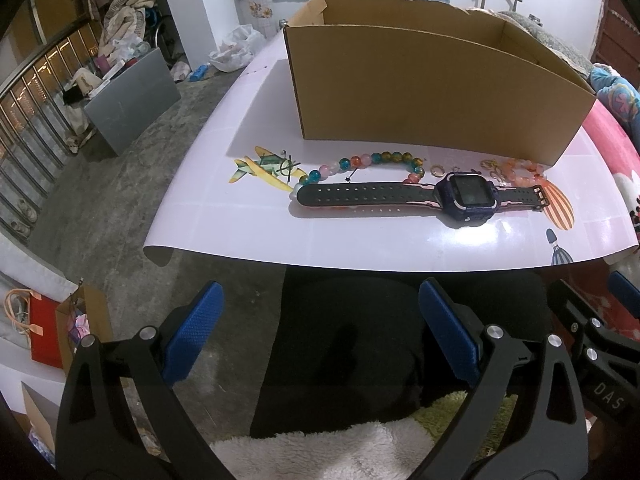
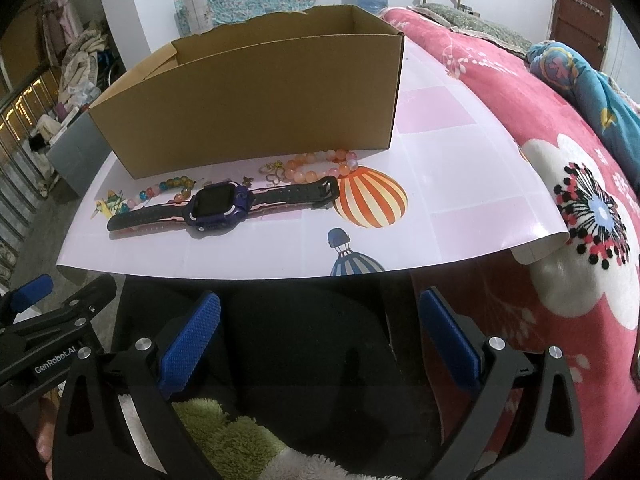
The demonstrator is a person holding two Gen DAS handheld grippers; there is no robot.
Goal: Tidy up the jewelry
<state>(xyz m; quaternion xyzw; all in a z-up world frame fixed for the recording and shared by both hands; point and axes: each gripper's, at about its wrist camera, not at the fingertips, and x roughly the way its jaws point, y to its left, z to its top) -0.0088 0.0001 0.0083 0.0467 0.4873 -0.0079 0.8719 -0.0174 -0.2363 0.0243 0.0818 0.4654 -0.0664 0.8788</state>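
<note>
A purple smartwatch [image 1: 464,196] [image 2: 218,204] with a long black strap lies flat on the pale pink table mat [image 1: 360,240] [image 2: 460,184]. Behind it lie a multicoloured bead bracelet [image 1: 372,164] [image 2: 168,190], a peach bead bracelet [image 1: 524,170] [image 2: 320,166], a small ring [image 1: 437,170] and gold charms [image 2: 274,172]. An open cardboard box [image 1: 420,100] [image 2: 256,108] stands behind the jewelry. My left gripper [image 1: 320,320] and right gripper [image 2: 320,322] both hover open and hold nothing, short of the mat's near edge.
A red floral blanket [image 2: 560,184] covers the bed to the right of the mat. To the left are a concrete floor [image 1: 100,208], a grey box [image 1: 132,96], a railing and bags. Black clothing and a fluffy rug [image 1: 320,448] lie below the grippers.
</note>
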